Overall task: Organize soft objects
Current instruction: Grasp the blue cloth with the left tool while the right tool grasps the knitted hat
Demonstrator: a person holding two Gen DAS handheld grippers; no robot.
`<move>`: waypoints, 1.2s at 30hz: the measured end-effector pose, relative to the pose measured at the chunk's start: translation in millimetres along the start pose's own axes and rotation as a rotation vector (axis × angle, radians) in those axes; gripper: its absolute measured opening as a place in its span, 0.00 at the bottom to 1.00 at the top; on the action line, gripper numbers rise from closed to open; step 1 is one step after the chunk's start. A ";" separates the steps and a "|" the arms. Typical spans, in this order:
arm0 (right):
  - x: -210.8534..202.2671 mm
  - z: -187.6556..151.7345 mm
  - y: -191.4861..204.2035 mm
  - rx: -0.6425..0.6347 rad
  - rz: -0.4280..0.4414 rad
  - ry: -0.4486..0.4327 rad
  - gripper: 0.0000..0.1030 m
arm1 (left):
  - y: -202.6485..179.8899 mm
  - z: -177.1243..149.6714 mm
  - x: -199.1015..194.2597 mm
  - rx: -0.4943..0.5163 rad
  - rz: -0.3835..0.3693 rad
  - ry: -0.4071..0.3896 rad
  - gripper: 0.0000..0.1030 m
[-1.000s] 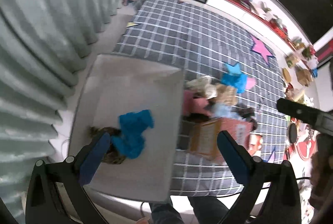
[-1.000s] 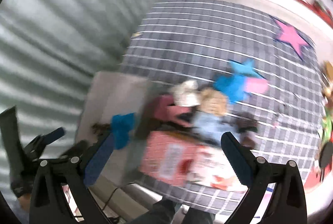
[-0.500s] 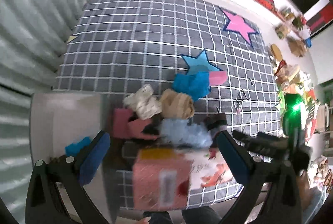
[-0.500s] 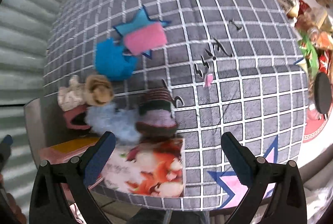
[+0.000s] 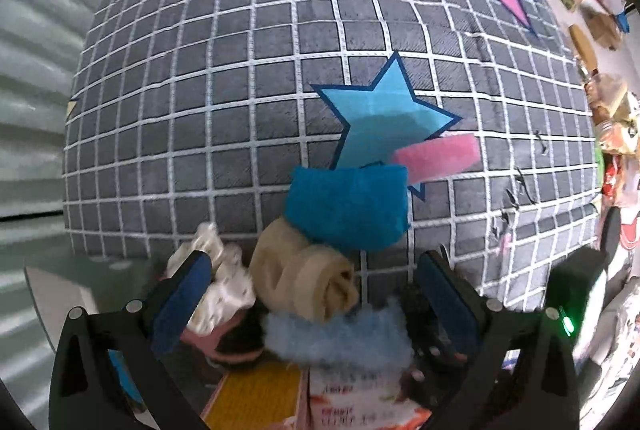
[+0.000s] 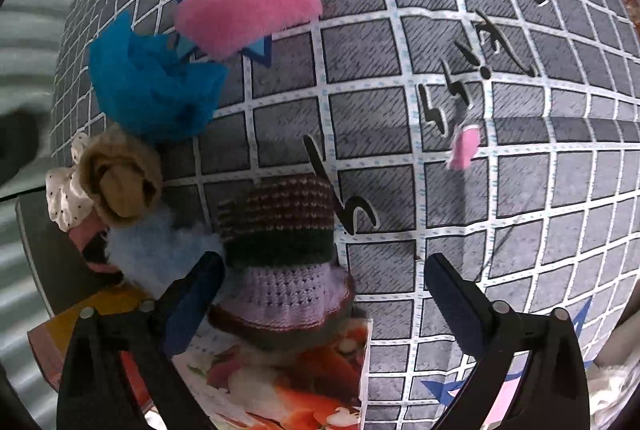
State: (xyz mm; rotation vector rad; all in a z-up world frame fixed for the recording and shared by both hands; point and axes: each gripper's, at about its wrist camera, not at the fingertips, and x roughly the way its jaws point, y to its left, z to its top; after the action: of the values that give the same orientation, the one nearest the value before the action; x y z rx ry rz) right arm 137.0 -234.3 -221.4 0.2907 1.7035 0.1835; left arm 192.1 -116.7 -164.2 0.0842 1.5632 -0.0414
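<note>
since the earlier frames both my claws have swung away from the grey bin and dropped low over the checked bedspread, so the pile of soft things now fills both views. going left to right: my left claw hangs apart and empty, its jaws straddling the white dotted cloth, the tan rolled cloth and the fluffy pale blue piece. the blue towel lies just behind them, touching the pink sponge. my right claw is closing, jaws not yet touching the striped knit hat, which sits between them, nearer the left jaw. risk, as i judge it: the pieces overlap, so either pinch could drag a neighbour along, and the hat, off-centre, could slip out sideways.
</note>
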 end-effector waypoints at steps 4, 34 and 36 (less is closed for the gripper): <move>-5.0 -3.4 -2.6 -0.034 0.099 0.014 0.45 | -9.9 12.0 20.1 0.025 0.046 0.023 0.94; -95.7 -8.2 -51.7 0.003 0.189 -0.130 0.39 | -21.4 -7.5 -59.7 0.057 -0.033 -0.174 0.22; -98.0 -6.1 -43.3 -0.011 0.187 -0.138 0.39 | -15.9 -15.0 -68.1 0.046 -0.024 -0.193 0.22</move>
State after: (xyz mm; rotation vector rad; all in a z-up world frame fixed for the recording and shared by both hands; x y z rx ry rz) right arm 140.3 -304.4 -140.1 0.4448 1.5379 0.3040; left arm 175.4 -133.3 -96.6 0.0948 1.3709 -0.1019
